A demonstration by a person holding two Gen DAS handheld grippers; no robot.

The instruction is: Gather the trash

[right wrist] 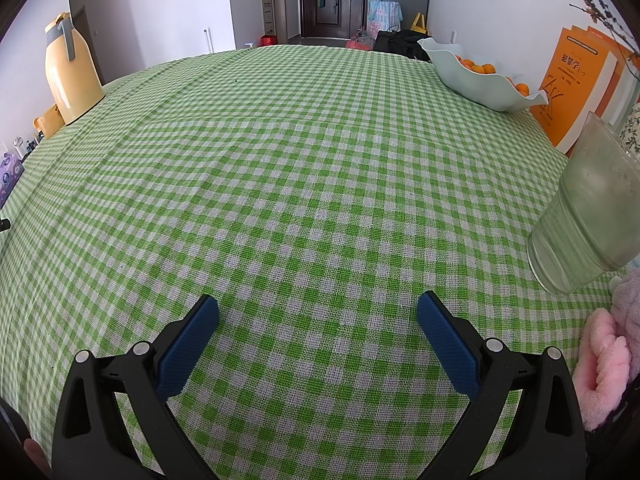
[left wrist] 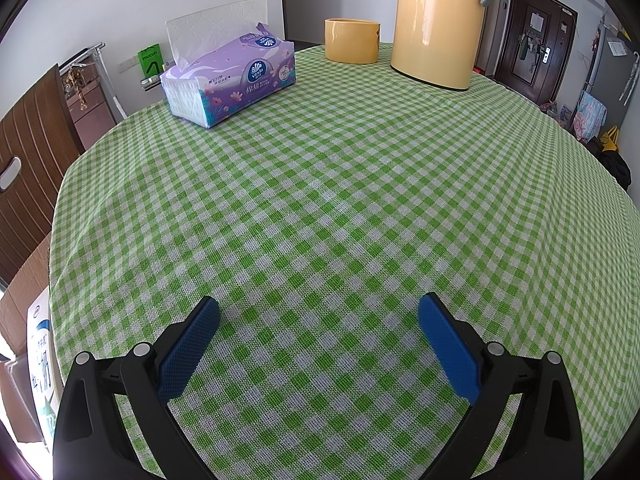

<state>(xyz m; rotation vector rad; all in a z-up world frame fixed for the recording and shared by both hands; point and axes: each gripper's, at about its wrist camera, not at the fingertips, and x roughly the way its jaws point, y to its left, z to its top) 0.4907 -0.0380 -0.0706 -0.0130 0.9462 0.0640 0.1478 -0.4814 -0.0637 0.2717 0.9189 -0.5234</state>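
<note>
— Trash anywhere? Cannot tell; nothing loose seen on the cloth (left wrist: 340, 184) in either view, only woven green-and-white gingham, a few soft creases.

— Left gripper (left wrist: 319, 314)?

— Jaws spread wide, clamped on nothing, low over the gingham. Blue pads (left wrist: 188, 354) with a fine mesh grain, set on black arms with steel pins.

— Right gripper (right wrist: 318, 314)?

— Same: spread wide, gripping nothing, over bare checks.

— Farther out on the left view?

— Tissue pack (left wrist: 230, 80), soft purple plastic, one embossed white sheet standing up. Beside it, well apart, a short yellow cup (left wrist: 352, 40) and a tall glossy yellow jug (left wrist: 438, 24) with a grey handle, near each other.

— And on the right view?

— Cloudy ribbed glass (right wrist: 588, 216) at the right edge, something fluffy and pink (right wrist: 604, 364) just below. Beyond, a wavy pale bowl (right wrist: 476, 78) of oranges (right wrist: 474, 67), orange books (right wrist: 576, 84) upright behind.
</note>
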